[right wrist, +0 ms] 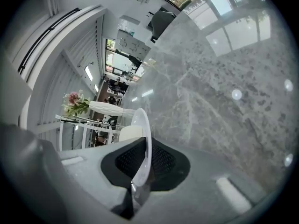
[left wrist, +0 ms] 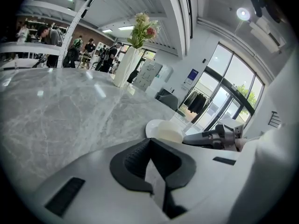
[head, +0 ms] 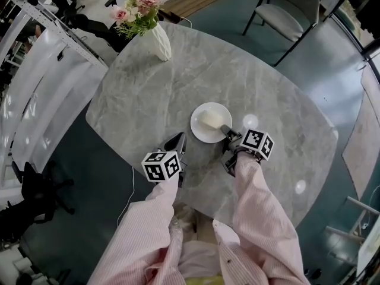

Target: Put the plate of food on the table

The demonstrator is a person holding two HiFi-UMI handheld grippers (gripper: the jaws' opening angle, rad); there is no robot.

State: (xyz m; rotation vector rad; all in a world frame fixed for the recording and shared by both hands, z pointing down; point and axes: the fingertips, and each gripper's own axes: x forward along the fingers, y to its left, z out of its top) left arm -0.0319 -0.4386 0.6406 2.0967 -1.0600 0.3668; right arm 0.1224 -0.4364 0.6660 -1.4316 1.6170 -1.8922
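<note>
A white round plate [head: 211,122] carrying a pale block of food [head: 208,119] is low over the grey marble table [head: 178,82], near its front edge; whether it touches the tabletop I cannot tell. My right gripper [head: 227,130] is shut on the plate's near-right rim. In the right gripper view the rim of the plate [right wrist: 142,143] runs edge-on between the black pads of that gripper [right wrist: 142,164]. My left gripper [head: 178,141] hovers just left of the plate, shut and holding nothing. The left gripper view shows its pads [left wrist: 135,157] meeting, with the plate [left wrist: 159,125] beyond them.
A white vase of pink flowers [head: 159,40] stands at the table's far left. A grey chair [head: 291,13] sits beyond the table at the back right. White racks [head: 35,94] line the left side. A thin cable [head: 132,189] hangs by the front-left table edge.
</note>
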